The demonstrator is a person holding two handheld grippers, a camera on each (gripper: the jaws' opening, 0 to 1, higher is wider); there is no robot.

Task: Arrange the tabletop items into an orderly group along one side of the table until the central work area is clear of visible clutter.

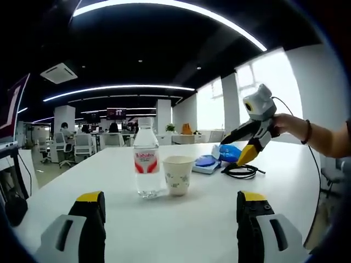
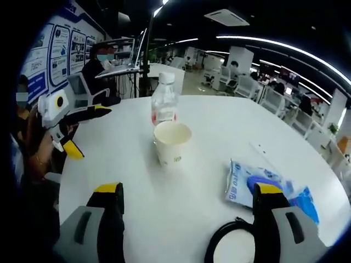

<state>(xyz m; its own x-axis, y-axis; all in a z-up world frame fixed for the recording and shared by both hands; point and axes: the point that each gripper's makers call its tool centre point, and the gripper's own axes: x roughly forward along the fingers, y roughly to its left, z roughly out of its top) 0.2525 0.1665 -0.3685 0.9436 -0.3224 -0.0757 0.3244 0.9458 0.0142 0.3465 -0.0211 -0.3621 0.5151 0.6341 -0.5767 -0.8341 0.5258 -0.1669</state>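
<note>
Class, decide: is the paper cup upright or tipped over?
Upright. The paper cup stands on its base, open rim facing up, beside the water bottle.

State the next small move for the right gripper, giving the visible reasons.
Probably lower the right gripper, fingers open, onto the black cable coiled just below it, since the cable lies loose near the blue packet, apart from the cup and bottle.

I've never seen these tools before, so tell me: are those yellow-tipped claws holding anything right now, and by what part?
Nothing is held. Both the left gripper and the right gripper stand open above the table.
</note>
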